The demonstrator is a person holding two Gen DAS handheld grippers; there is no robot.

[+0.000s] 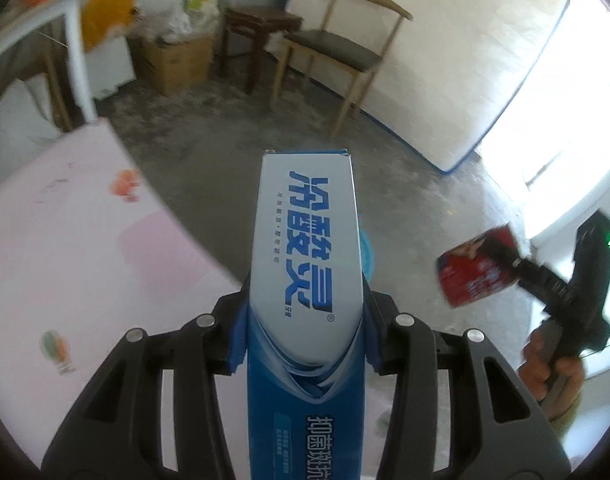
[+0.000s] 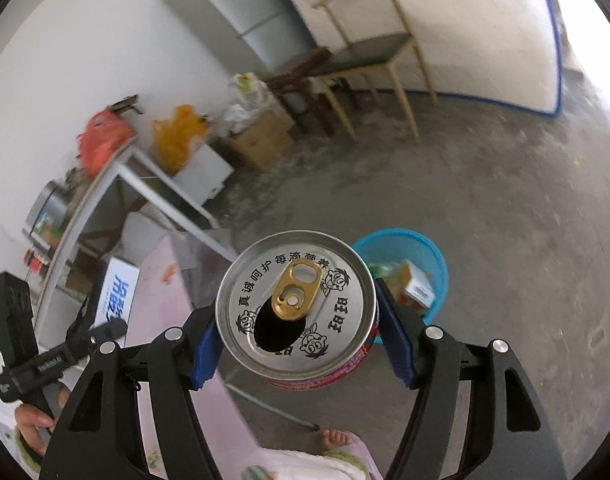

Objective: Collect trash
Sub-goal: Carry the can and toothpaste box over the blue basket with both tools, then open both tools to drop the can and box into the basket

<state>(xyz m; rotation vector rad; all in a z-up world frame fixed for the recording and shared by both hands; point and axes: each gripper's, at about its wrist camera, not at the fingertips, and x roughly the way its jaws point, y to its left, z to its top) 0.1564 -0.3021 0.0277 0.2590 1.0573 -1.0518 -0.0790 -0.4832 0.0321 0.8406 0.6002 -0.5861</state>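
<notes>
Jaws of the left gripper (image 1: 305,320) clamp a blue-and-white toothpaste box (image 1: 307,248) above the pink table's (image 1: 65,240) edge; right gripper (image 2: 297,344) jaws grasp an opened red can (image 2: 297,308) over bare concrete floor (image 2: 505,260). Only the right wrist view shows clearly the blue wastebasket (image 2: 425,248) beyond the can.

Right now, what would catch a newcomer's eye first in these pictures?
Probably the long blue-and-white toothpaste box, clamped in the left tongs and filling the middle of the left view. Next, the opened red drink can, gripped by the right tongs, its silver top facing the camera. Just behind it on the grey floor stands a blue mesh wastebasket already holding some trash.
</notes>
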